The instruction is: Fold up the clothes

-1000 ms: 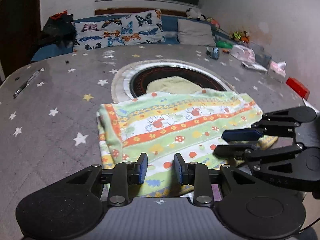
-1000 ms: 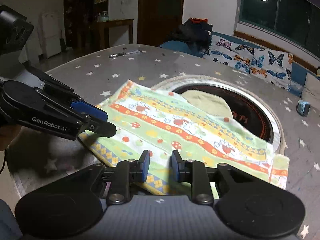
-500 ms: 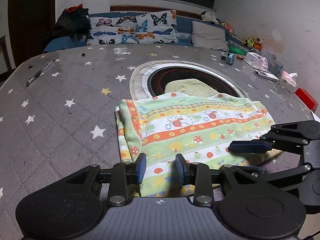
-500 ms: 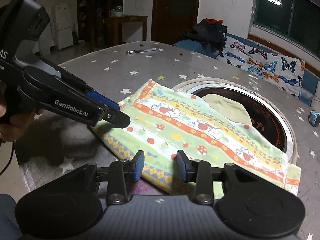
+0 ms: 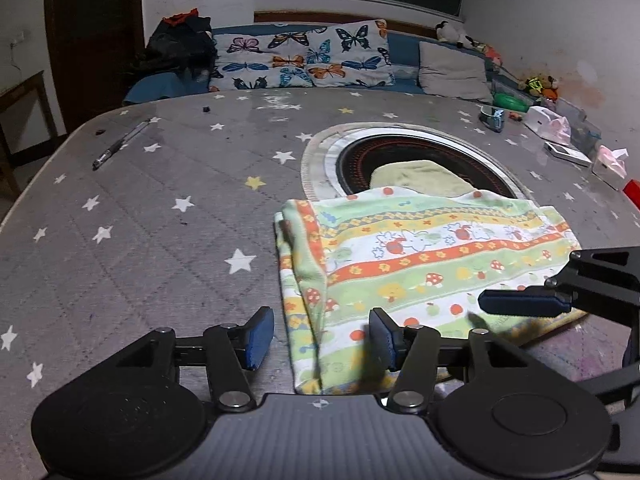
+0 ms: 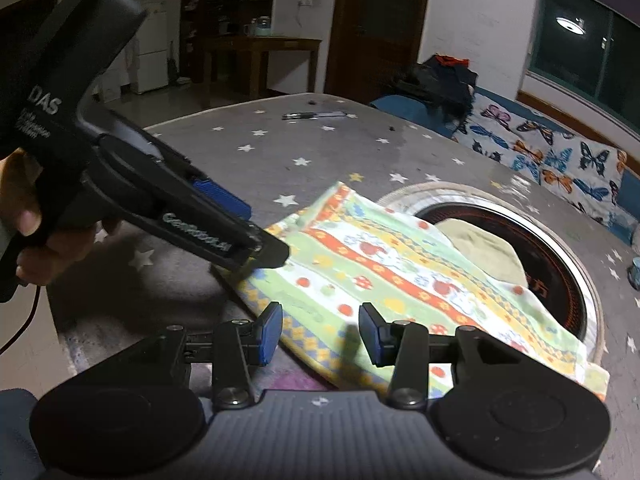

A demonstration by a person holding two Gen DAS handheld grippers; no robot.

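Note:
A folded striped cloth (image 5: 420, 256) with green, orange and white bands and cartoon prints lies flat on the grey star-patterned table (image 5: 160, 220). It also shows in the right wrist view (image 6: 392, 276). My left gripper (image 5: 320, 340) is open and empty, just above the cloth's near left corner. My right gripper (image 6: 318, 334) is open and empty over the cloth's near edge. The right gripper's fingers (image 5: 520, 304) show at the right in the left wrist view. The left gripper's body (image 6: 180, 216) shows at the left in the right wrist view.
The cloth's far edge overlaps a round black hotplate (image 5: 420, 152) set in the table, with a pale green cloth (image 5: 420, 176) on it. A pen (image 5: 120, 144) lies far left. Small items (image 5: 560, 136) crowd the far right. A sofa with butterfly cushions (image 5: 304, 56) stands behind.
Both grippers have opened wider and drawn back from the cloth. The left gripper has shifted left. The cloth lies still.

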